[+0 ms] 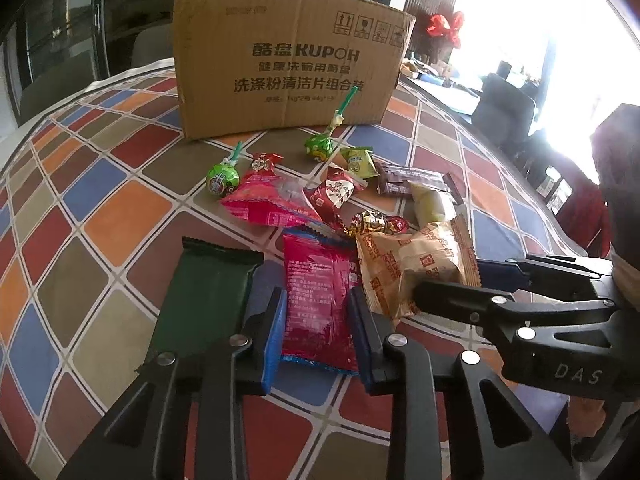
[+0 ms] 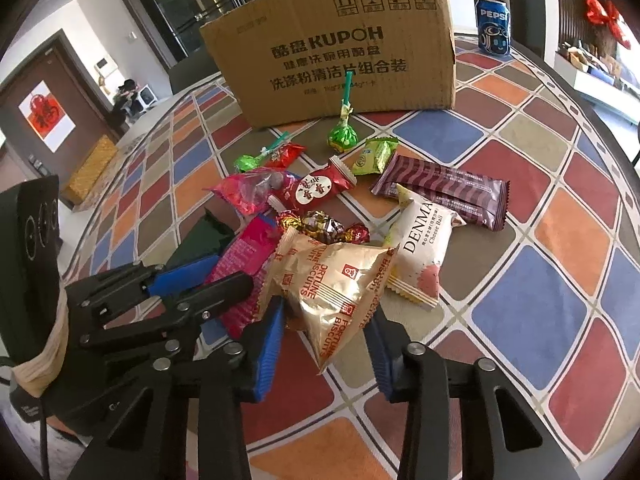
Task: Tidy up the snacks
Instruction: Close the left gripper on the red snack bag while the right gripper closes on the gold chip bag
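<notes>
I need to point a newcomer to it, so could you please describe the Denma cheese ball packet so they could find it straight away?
Start at the cardboard box on the checked tablecloth and come forward through the snack pile. On the pile's right, between the gold Fortune Biscuits bag and the brown wavy-striped bar, lies the Denma packet. It is the only white wrapper, with black lettering.

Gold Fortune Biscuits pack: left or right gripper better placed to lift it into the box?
Right. The right gripper already brackets the gold Fortune Biscuits pack, jaws at its sides. The left gripper is around the red packet.
</notes>
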### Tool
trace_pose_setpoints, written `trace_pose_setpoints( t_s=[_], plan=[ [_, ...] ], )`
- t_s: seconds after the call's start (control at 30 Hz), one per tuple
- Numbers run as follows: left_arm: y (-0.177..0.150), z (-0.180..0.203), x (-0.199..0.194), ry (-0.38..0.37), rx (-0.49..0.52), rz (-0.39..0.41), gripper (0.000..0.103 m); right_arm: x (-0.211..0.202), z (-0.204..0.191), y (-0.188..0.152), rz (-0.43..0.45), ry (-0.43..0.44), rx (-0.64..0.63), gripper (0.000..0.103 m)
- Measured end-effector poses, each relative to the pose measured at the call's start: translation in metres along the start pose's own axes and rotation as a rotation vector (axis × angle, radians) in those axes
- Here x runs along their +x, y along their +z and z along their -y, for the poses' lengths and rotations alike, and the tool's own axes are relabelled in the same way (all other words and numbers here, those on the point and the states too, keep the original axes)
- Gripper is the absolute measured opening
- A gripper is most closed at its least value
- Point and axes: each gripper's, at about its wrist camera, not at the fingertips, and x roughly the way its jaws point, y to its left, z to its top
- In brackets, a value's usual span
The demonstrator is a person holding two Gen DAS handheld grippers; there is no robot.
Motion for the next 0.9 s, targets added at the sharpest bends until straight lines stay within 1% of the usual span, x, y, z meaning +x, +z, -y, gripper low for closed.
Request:
trace_pose_setpoints(
  t_s=[0.13, 0.47, 0.7, 0.9],
  plan=[
    [-0.002, 0.002, -0.009, 0.013, -0.020, 0.011, 0.030, -0.004, 0.000, -0.001, 0.013, -0.001, -0.002, 0.036],
    [-0.002, 0.013, -0.042, 0.060, -0.038, 0.083, 0.030, -0.028, -0.002, -0.004, 0.090, 0.002, -0.014, 0.035],
    [0.012, 0.020, -0.061, 0.087, -0.029, 0.145, 0.030, -0.047, -0.001, -0.003, 0.145, 0.000, -0.020, 0.035],
    [0.030, 0.020, -0.073, 0.111, -0.027, 0.206, 0.030, -0.059, -0.003, 0.007, 0.206, 0.010, -0.026, 0.034]
  ],
)
